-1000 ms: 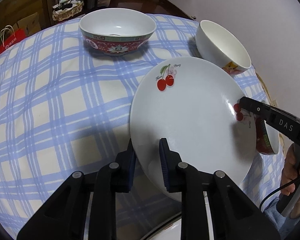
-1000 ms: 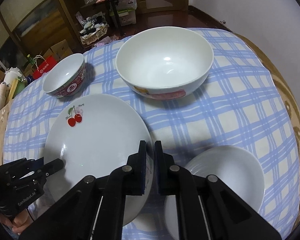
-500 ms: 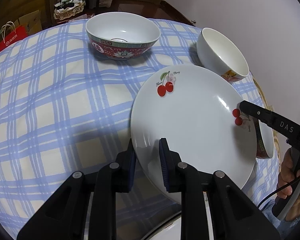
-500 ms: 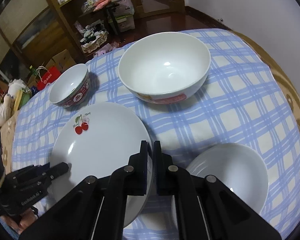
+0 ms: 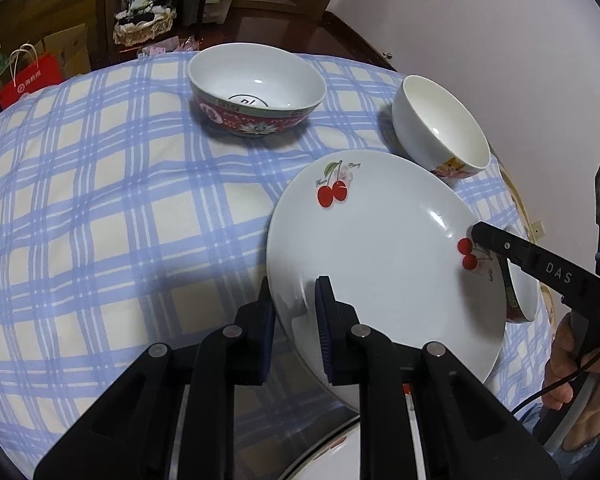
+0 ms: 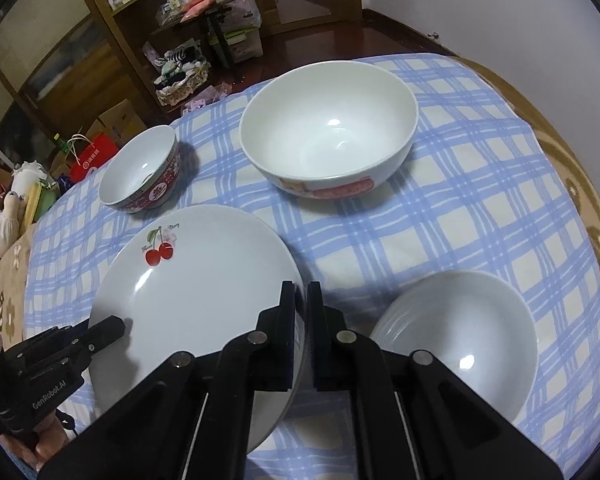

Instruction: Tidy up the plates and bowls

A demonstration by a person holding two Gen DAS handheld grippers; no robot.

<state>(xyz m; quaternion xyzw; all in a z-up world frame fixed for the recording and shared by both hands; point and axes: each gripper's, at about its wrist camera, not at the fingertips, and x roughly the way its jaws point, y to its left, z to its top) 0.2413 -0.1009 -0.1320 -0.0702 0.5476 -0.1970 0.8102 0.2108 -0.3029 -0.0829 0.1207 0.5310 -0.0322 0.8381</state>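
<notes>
A white plate with red cherries [image 5: 380, 240] [image 6: 204, 280] is held above the checked tablecloth by both grippers. My left gripper [image 5: 296, 312] is shut on its near-left rim. My right gripper [image 6: 301, 312] is shut on the opposite rim and shows in the left wrist view [image 5: 500, 244]. The left gripper shows in the right wrist view [image 6: 108, 328]. A red patterned bowl [image 5: 256, 88] [image 6: 144, 168] and a large white bowl [image 5: 440, 128] [image 6: 328, 128] stand behind the plate. A small bowl [image 6: 460, 332] stands to the right.
Another plate's rim [image 5: 332, 456] shows under the left gripper. The round table's edge [image 6: 580, 184] curves at the right by a white wall. Shelves, boxes and a red bag [image 6: 92, 152] stand on the floor beyond the table.
The plate, held by both grippers, has risen a little, so the table and bowls look farther away. Both grips are unchanged.
</notes>
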